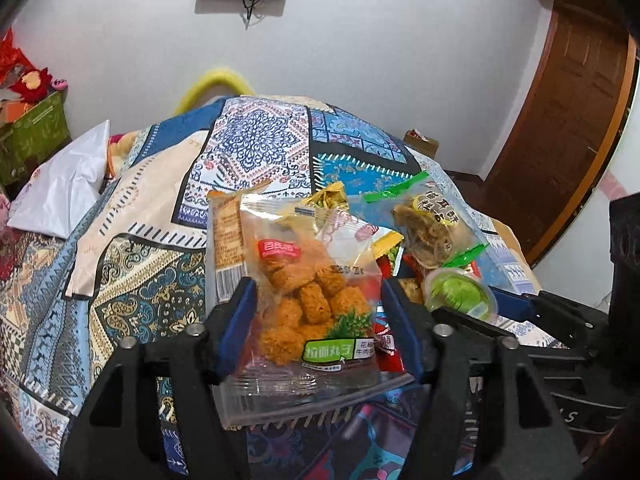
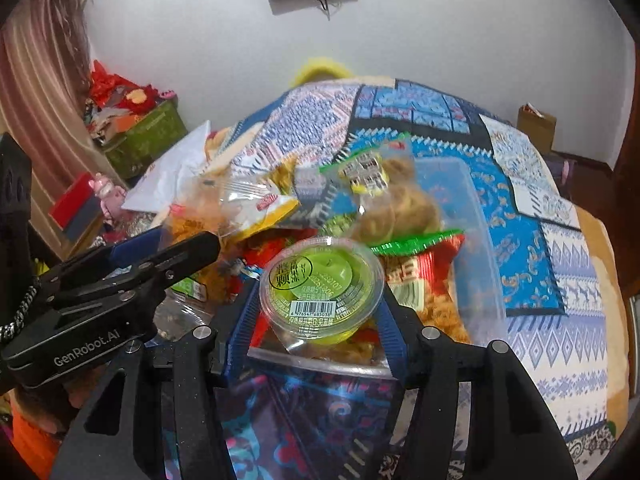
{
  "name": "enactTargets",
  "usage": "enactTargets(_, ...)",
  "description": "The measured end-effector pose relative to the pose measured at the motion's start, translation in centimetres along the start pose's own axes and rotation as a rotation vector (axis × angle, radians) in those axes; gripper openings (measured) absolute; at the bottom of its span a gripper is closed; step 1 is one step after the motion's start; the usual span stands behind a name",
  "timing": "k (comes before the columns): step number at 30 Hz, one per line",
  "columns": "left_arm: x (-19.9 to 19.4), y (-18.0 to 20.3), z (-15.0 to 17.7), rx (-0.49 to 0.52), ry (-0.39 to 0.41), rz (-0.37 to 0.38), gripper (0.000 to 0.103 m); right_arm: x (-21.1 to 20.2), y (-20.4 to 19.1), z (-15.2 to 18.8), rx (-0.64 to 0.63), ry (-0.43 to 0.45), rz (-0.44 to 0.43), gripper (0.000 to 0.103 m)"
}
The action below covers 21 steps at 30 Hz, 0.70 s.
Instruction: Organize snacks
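Patterned bedspread (image 1: pixel 132 280) carries a clear tub (image 2: pixel 486 256) of snacks. Only the right view shows the green jelly cup (image 2: pixel 322 286) gripped by the right gripper (image 2: pixel 316 328); the left gripper (image 1: pixel 318 320) straddles the noodle-ball bag (image 1: pixel 312 296), jaws apart.

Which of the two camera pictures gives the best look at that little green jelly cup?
The right wrist view: the green jelly cup sits centred between the right gripper fingers, with its lid label and barcode readable. In the left wrist view the cup appears small, off to the right, partly hidden behind a finger.

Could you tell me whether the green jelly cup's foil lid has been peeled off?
No, the green jelly cup is sealed, its printed foil lid with the barcode covering the whole top.
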<state>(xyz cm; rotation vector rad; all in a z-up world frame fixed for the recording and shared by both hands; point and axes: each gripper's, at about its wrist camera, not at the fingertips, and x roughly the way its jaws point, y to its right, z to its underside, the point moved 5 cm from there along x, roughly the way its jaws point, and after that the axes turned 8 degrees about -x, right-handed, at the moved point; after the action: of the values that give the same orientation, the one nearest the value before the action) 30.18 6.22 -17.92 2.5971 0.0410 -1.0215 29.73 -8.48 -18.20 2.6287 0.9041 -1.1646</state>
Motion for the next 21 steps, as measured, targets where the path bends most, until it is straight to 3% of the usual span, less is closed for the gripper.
enactTargets(9,-5.3,1.1,-0.5,0.010,0.078,0.048,0.067,-4.9,-0.6,-0.6,-0.017,0.093,0.011,0.056)
enactTargets(21,-18.2,3.6,-1.3,0.049,0.291,0.090,0.068,-16.7,-3.2,-2.0,-0.065,0.306,0.044,0.057)
